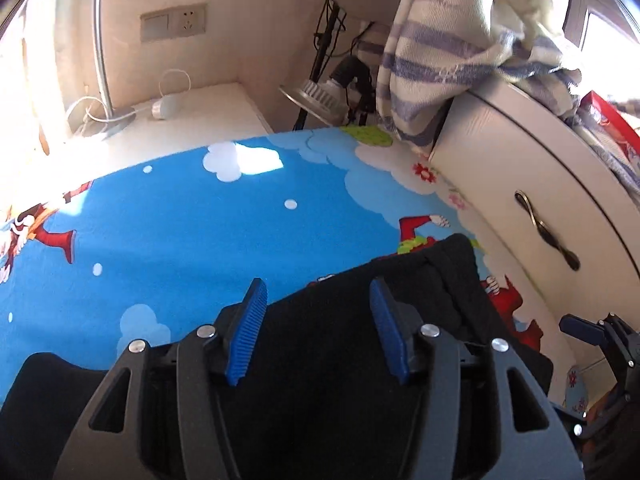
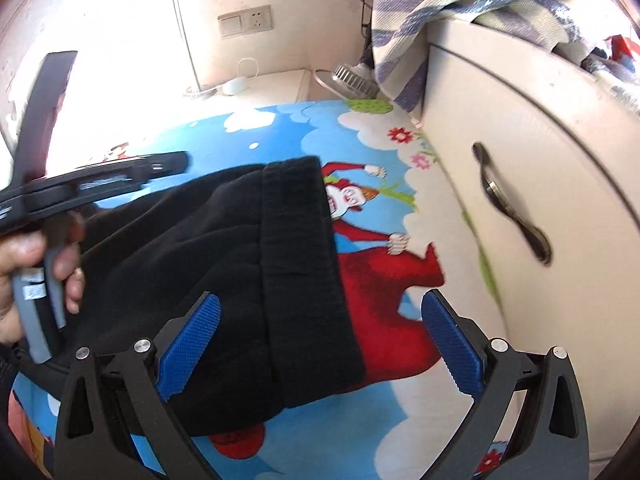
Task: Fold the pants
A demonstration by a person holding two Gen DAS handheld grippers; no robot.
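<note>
From the left wrist view, the left tongs (image 1: 318, 300) stand open above the black pants (image 1: 360, 360), which lie on the cartoon sheet (image 1: 180, 220) beside the white drawer (image 1: 520, 200). The right tongs (image 1: 580, 330) show at the drawer's foot.

From the right wrist view, the right tongs (image 2: 320, 320) gape wide over the pants (image 2: 240, 260), whose waistband faces the drawer (image 2: 520, 140). The left tongs (image 2: 120, 178) hover over the pants' far side, held by a hand (image 2: 32, 272); I cannot tell their state here.

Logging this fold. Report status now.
Left gripper open over the black pants. Right gripper open above their hem. Pants flat on cartoon sheet. Cabinet close on right.
</note>
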